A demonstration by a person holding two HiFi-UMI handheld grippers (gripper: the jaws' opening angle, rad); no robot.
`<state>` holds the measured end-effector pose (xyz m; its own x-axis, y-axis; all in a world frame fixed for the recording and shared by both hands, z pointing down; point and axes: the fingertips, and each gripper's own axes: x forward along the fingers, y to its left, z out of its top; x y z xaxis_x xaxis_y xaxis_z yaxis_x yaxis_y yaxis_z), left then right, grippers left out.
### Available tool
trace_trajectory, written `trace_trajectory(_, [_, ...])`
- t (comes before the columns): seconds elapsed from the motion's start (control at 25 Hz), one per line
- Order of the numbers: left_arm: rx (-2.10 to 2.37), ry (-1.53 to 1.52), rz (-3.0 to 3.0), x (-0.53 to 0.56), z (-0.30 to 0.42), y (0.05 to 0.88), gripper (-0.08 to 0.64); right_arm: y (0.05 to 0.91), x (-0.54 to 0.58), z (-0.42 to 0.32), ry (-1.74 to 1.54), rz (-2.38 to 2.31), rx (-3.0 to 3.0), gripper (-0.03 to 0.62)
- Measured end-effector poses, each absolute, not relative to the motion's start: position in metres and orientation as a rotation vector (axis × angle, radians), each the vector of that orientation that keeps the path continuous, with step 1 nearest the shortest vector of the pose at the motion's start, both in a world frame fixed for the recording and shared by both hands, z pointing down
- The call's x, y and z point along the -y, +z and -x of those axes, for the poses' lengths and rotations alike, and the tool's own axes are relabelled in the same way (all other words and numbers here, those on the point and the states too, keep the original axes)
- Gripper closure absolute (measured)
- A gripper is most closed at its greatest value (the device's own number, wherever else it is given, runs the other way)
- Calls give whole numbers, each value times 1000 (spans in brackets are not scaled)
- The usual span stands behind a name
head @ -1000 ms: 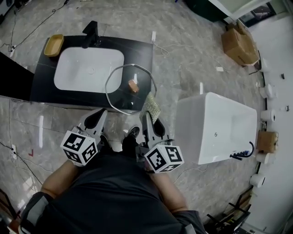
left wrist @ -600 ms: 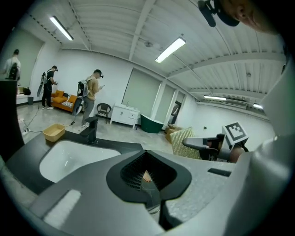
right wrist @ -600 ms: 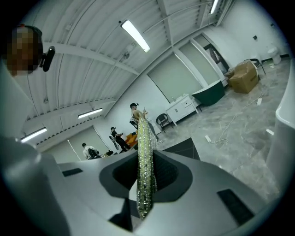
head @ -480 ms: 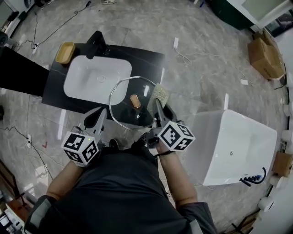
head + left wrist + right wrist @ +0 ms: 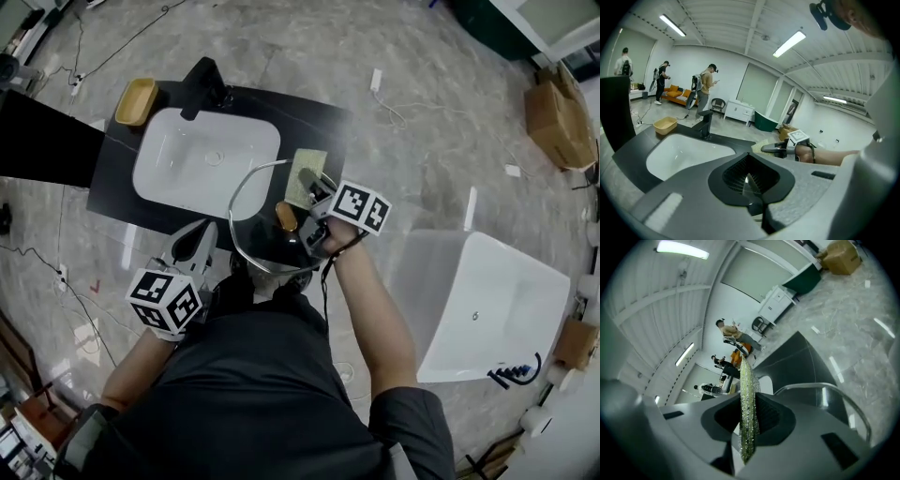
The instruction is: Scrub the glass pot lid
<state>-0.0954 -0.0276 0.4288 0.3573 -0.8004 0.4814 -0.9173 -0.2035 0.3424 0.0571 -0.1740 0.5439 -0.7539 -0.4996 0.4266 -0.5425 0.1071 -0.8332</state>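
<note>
My left gripper point(image 5: 204, 232) has its jaws drawn nearly together on a thin glassy sliver, which I take to be the rim of the lid point(image 5: 258, 225). In its own view the glass is almost invisible: only that sliver shows between the pads. From the head view the lid hangs over the front edge of the counter point(image 5: 117, 192), its far side overlapping the near right corner of the sink point(image 5: 202, 164). I cannot tell how steeply it tilts. The brown knob point(image 5: 286, 217) shows near the lid's middle.

My right gripper point(image 5: 307, 180) is clamped tight on the pad point(image 5: 302, 159), a greenish one. Its own view shows the pad edge-on, a narrow speckled strip that blocks the middle of the picture. The pad lies over the lid's far right rim, but I cannot tell whether it touches the glass. My right forearm crosses the lid's right side and hides the rim there, and the near rim runs in front of my dark shirt (hard to trace against it).

A black tap point(image 5: 202, 79) stands behind the sink, with a yellow dish point(image 5: 137, 100) just left of it. A white tub point(image 5: 487, 300) stands well apart on my right. People point(image 5: 707, 84) stand far off in the left gripper view, too small to make out.
</note>
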Motion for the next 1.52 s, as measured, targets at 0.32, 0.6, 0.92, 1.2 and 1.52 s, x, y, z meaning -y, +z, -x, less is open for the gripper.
trace_trajectory(0.32, [1480,230,-2019,52,144,432,560,607,191,-9,1912,-1006,2012,526])
trace_trajectory(0.6, [1545,229,-1970,50,158,432,560,624,191,10,1882,-881,1946,526])
trace_trajectory(0.92, [1577,226,-1954,41,142,426,560,650,183,-33,1922,-959,1874,526])
trace_trajectory(1.2, [1528,240,-1997,44,106,427,560,657,172,-99,2000,-1087,1873,526])
trace_trajectory(1.52, [1435,280,-2092,47,59,423,560,659,151,-155,2016,-1204,1858,526])
